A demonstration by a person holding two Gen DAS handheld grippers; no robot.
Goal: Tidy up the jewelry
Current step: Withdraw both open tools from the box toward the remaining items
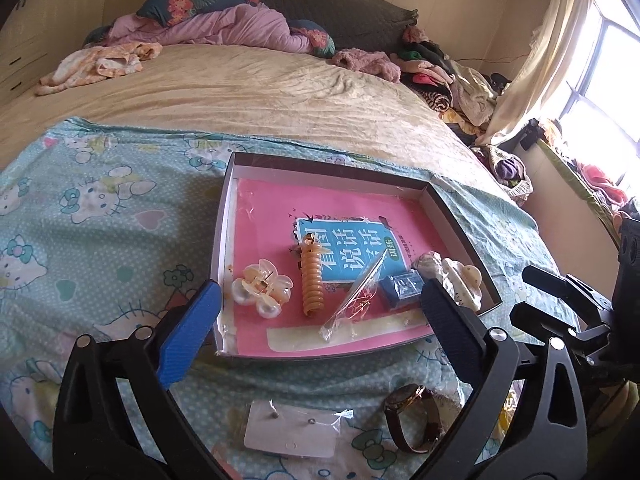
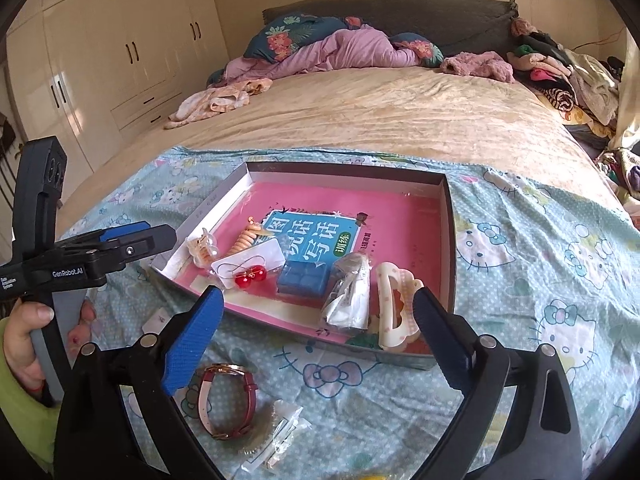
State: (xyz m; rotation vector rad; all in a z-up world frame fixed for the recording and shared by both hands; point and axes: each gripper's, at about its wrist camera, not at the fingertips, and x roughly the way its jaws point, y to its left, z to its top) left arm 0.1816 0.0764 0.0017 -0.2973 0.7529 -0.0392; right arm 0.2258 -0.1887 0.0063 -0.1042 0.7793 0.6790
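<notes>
My left gripper (image 1: 316,308) hangs over the near edge of the shallow box (image 1: 460,216), fingers spread wide and nothing between them. Straight ahead of its tips, inside the box on the pink liner, I see a pearl hair claw (image 1: 262,288) just off the left finger (image 1: 188,336), an orange spiral hair tie (image 1: 312,280) dead ahead, and a clear packet with earrings (image 1: 356,300) lying slantwise beside it. A small blue case (image 1: 400,286) sits by the right finger, with a cream claw clip (image 1: 464,276) partly hidden behind that finger. Below the gripper, on the Hello Kitty sheet (image 1: 80,220), lie a white stud-earring card (image 1: 294,428) and a wristwatch (image 1: 416,416) with a dark red strap, both outside the box.

My right gripper (image 2: 318,312) is likewise released, its fingers wide apart and holding nothing, poised over the box's near rim. Ahead between its tips: cherry-red earrings on a card (image 2: 248,270) toward the left finger, the blue case in the middle, a crumpled clear bag (image 2: 348,296) next to it, and the cream claw clip touching close by the right finger. Under this gripper the watch lies on the sheet, a clear packet (image 2: 276,432) just to its right. Far off to its left I see the other gripper held in a hand (image 2: 28,340).
</notes>
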